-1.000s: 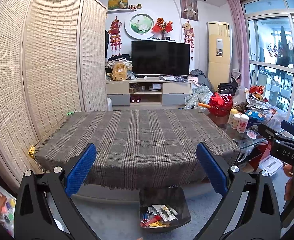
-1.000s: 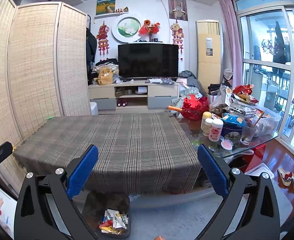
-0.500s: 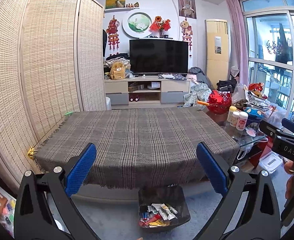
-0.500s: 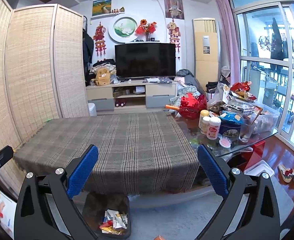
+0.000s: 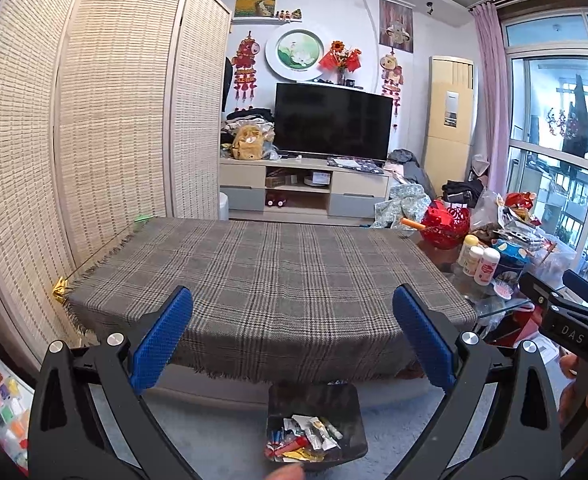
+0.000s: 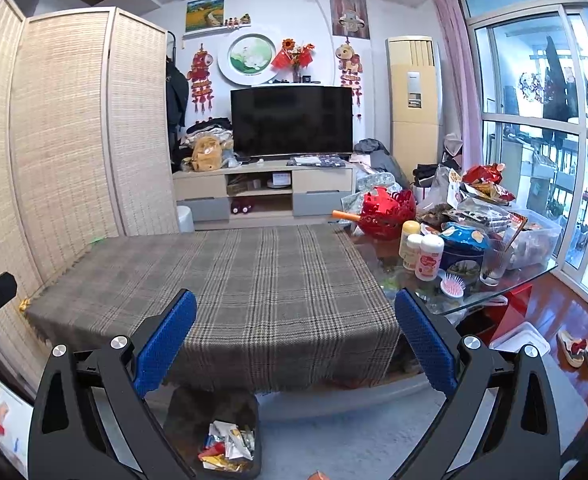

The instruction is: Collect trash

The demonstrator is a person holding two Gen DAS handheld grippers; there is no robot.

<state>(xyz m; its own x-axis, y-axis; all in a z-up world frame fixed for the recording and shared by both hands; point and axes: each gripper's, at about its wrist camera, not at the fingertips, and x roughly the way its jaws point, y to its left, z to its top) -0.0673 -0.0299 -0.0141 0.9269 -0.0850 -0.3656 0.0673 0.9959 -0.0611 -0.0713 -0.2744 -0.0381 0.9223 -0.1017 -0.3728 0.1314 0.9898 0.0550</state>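
A dark bin (image 5: 278,400) stands on the floor by the table's near edge, holding several crumpled wrappers (image 5: 303,438). The right wrist view shows the same bin (image 6: 186,408) and wrappers (image 6: 226,446) at bottom left. My left gripper (image 5: 292,332) is open and holds nothing, well above the bin. My right gripper (image 6: 294,334) is open too, with nothing between its blue pads (image 6: 166,340). The plaid tablecloth (image 5: 270,272) carries no loose trash that I can see. Part of the right gripper's body (image 5: 569,320) shows at the left view's right edge.
The glass end of the table (image 6: 493,296) is crowded with bottles (image 6: 427,258), a tin, a drinking glass, a hairbrush, snack bags and a red basket (image 6: 385,214). A woven screen (image 5: 94,120) lines the left. A TV stand (image 6: 266,188) is behind. Slippers (image 6: 579,354) lie on the floor.
Both views have drifted slightly back and up from the table. Both grippers stay open and hold nothing. The bin and its wrappers have not moved.
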